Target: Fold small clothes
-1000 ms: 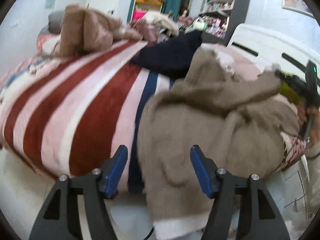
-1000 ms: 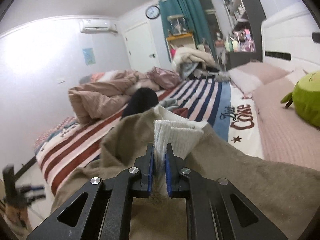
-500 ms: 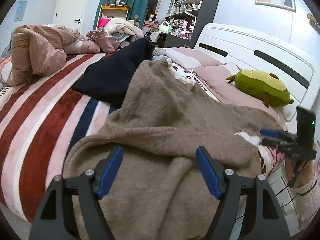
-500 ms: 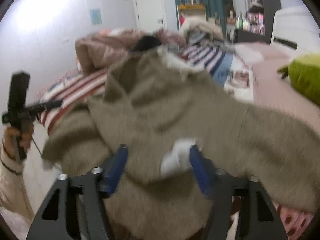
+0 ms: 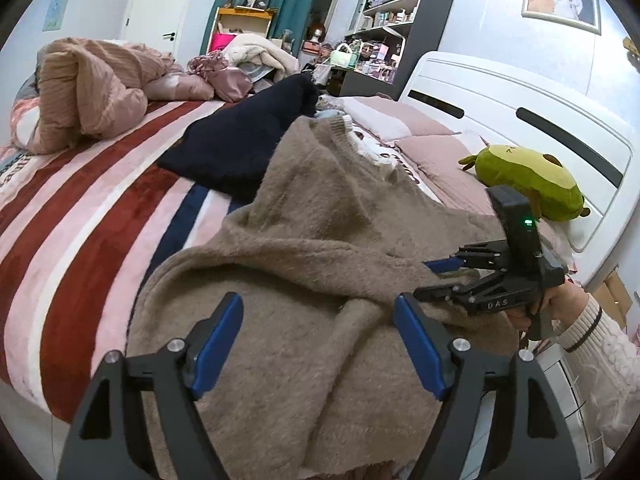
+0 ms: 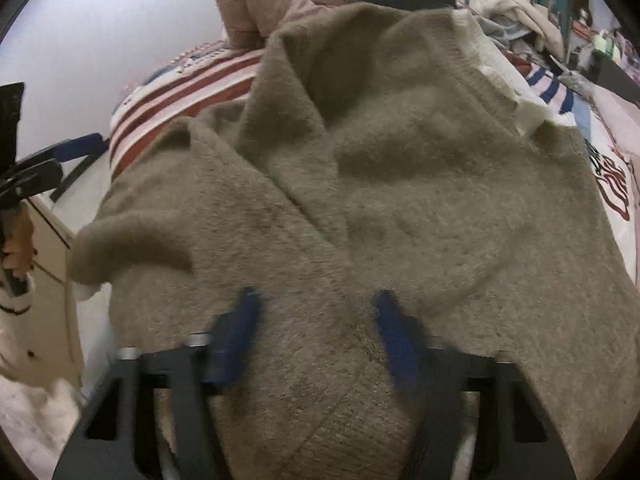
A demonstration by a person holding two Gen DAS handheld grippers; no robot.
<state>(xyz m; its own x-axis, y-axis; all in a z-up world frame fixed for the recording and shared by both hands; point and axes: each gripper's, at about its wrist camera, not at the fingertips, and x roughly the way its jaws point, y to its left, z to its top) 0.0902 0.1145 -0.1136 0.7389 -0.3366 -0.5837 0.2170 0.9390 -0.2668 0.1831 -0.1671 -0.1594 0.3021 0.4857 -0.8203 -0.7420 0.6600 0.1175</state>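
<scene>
A fuzzy taupe sweater (image 5: 320,248) with a white ribbed collar lies crumpled on the near edge of the striped bed; it fills the right wrist view (image 6: 400,184). My left gripper (image 5: 318,340) is open and empty just above the sweater's near hem. My right gripper (image 6: 316,320) is open and empty over the sweater, its blue pads blurred. It also shows in the left wrist view (image 5: 432,280) at the sweater's right edge. The left gripper shows at the left edge of the right wrist view (image 6: 56,160).
A striped red, pink and navy blanket (image 5: 80,220) covers the bed. A dark navy garment (image 5: 240,148) lies behind the sweater. A bunched pink quilt (image 5: 88,92) sits far left, a green plush toy (image 5: 524,180) by the white headboard (image 5: 520,112).
My right gripper has let go of the sweater's white ribbed edge and opened, then dropped low over the sweater. My left gripper stayed open and moved in over the sweater.
</scene>
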